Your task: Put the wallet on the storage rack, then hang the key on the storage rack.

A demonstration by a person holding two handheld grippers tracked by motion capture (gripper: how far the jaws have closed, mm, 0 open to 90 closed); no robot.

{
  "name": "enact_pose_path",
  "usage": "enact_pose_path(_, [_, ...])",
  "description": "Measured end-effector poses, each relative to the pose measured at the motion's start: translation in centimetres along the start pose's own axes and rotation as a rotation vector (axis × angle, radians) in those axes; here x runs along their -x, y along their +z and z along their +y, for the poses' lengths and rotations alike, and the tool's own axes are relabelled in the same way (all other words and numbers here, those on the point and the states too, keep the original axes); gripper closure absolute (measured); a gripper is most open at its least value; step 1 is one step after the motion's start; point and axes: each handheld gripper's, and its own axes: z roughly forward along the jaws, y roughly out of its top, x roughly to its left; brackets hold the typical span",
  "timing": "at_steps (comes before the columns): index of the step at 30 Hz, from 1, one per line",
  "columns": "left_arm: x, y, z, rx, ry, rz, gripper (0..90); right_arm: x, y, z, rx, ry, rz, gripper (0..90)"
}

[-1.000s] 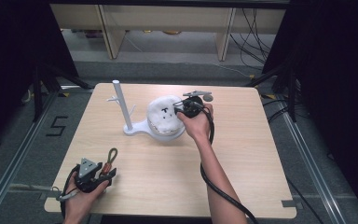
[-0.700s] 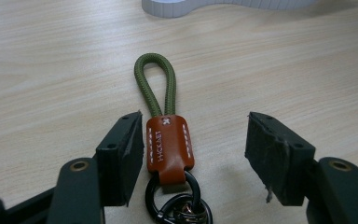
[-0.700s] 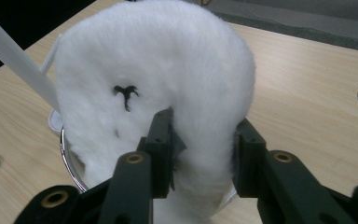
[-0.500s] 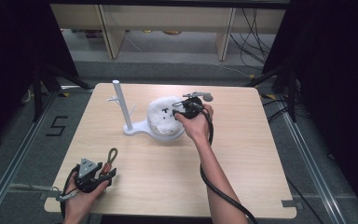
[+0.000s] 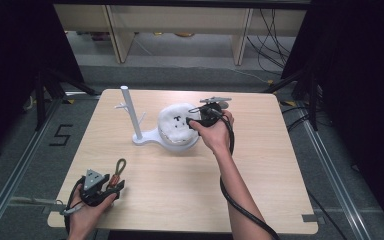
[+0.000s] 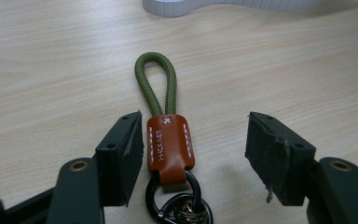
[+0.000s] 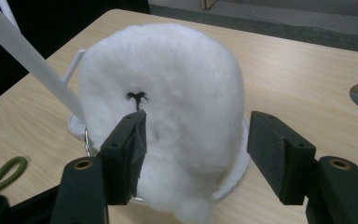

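High view: a light wooden table point(image 5: 280, 165) is seen from above. A white stand point(image 5: 130, 117) with an upright post and small side pegs is set toward the far left of centre; its flat base runs to the right under a white fluffy hat point(image 5: 176, 125). The right gripper point(image 5: 196, 120) is held level at the hat's right side, jaws pointed left at it, and a black cable trails back along the forearm. The left gripper point(image 5: 111, 186) is rested near the table's front left corner, with a green-looped key strap point(image 5: 118, 170) lying at its tip.

Left gripper view: the jaws are spread wide. The key strap point(image 6: 161, 116) lies flat on the wood between them. Its brown leather tab is just beside the jaw on the left, possibly touching it, and well apart from the jaw on the right. The green cord loop points away, a dark metal ring toward the camera. Nothing is clamped.

Right gripper view: the jaws have just been opening and now stand wide. The hat point(image 7: 168, 107) is directly ahead, its fluffy near side reaching between them but not pinched. A small black mark is noted on the fluff. The stand's post point(image 7: 32, 60) slants past at left.
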Motion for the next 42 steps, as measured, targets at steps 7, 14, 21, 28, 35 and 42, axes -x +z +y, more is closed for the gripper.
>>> enact_pose_path(7, [0.0, 0.0, 0.0, -0.003, -0.003, 0.002, 36.0, 0.3, -1.8, -0.2, -0.006, -0.004, 0.011, 37.1])
enact_pose_path(14, [0.0, 0.0, 0.0, -0.004, -0.010, 0.003, 35.6, 0.9, -2.8, -1.3, -0.008, -0.024, 0.011, 38.3])
enact_pose_path(21, [0.1, 0.1, 0.0, -0.008, 0.003, 0.014, 35.0, 1.0, -4.8, -3.9, -0.005, -0.073, -0.001, 41.6])
enact_pose_path(28, [0.1, 0.1, 0.0, -0.019, -0.010, 0.014, 34.1, 2.0, -6.6, -7.6, 0.000, -0.046, -0.024, 43.3])
enact_pose_path(35, [0.0, 0.1, 0.0, -0.021, -0.019, 0.011, 32.7, 4.0, -7.7, -12.0, 0.032, -0.004, -0.011, 42.9])
enact_pose_path(42, [-0.2, -0.1, 0.0, -0.026, -0.017, 0.010, 33.1, 5.4, -9.2, -14.6, 0.050, 0.039, -0.025, 52.6])
